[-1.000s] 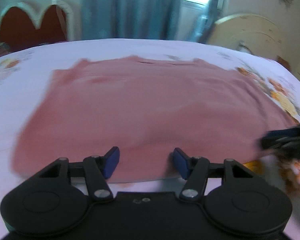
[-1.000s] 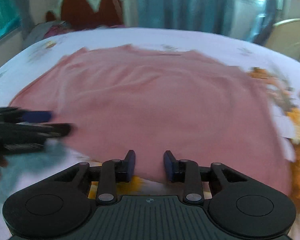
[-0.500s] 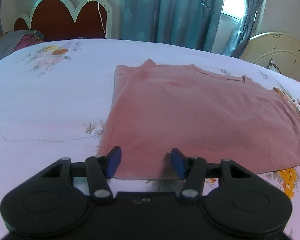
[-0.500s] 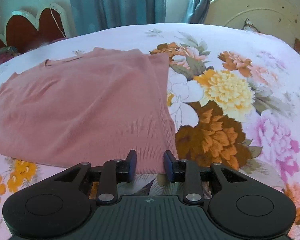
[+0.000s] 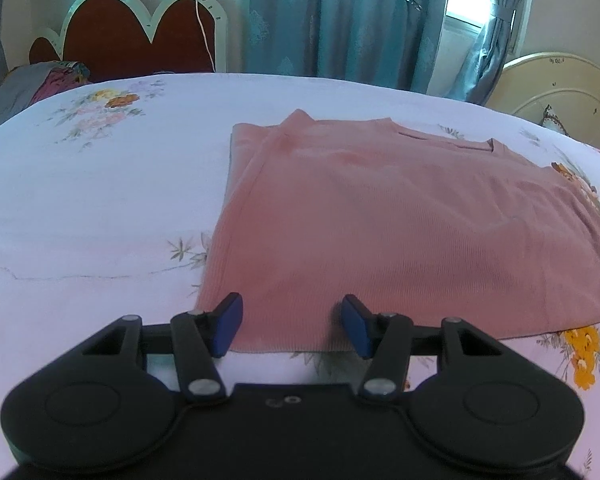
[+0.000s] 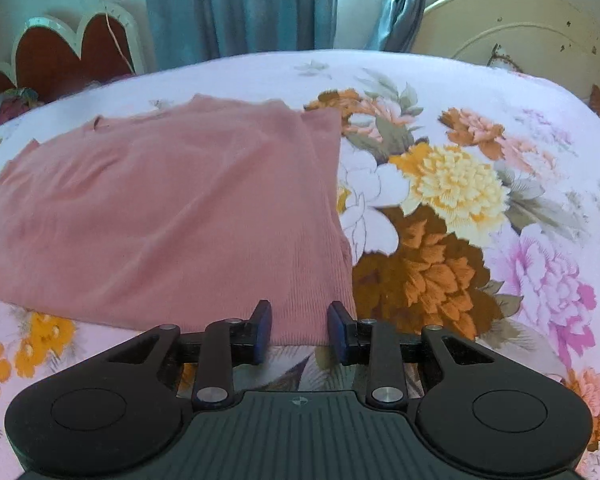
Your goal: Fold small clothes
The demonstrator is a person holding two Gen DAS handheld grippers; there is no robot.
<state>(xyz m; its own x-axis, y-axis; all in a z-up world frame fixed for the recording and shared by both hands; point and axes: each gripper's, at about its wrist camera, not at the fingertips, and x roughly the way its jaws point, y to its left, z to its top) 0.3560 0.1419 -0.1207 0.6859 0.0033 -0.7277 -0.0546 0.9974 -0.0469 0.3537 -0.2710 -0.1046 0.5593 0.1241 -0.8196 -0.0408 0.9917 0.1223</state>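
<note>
A pink ribbed shirt [image 5: 380, 232] lies flat on the flowered bed, its sleeves folded in and its neckline at the far side. It also shows in the right wrist view [image 6: 172, 216]. My left gripper [image 5: 292, 326] is open, its blue pads either side of the shirt's near left hem corner. My right gripper [image 6: 299, 330] is open, narrower, its pads either side of the near right hem corner. Neither holds the cloth.
The bed sheet [image 5: 92, 200] is pale with flower prints, with large orange and pink flowers on the right [image 6: 452, 240]. A red scalloped headboard [image 5: 136, 36], bundled clothes [image 5: 40, 80], blue curtains [image 5: 340, 20] and a cream bed end [image 6: 512, 32] stand behind.
A second ago both grippers sat near the middle of the hem, in motion blur. They have spread apart to the two near hem corners and now hold still.
</note>
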